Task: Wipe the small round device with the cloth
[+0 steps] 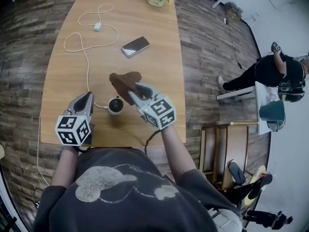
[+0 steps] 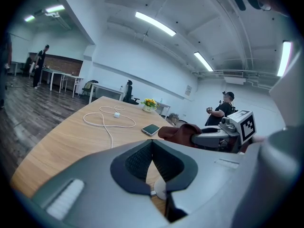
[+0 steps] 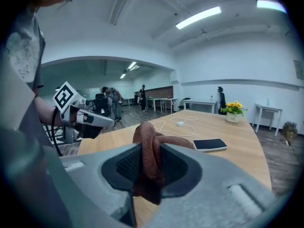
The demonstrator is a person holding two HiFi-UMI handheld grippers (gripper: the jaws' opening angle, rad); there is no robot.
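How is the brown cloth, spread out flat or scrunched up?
Scrunched up. The cloth is bunched into a lump, pinched between the jaws of the right hand-held gripper, not lying flat.

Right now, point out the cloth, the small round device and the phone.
cloth (image 1: 124, 80): head view, middle of the bunched brown fold.
small round device (image 1: 116, 105): head view, middle of its top.
phone (image 1: 135, 46): head view, middle of its screen.
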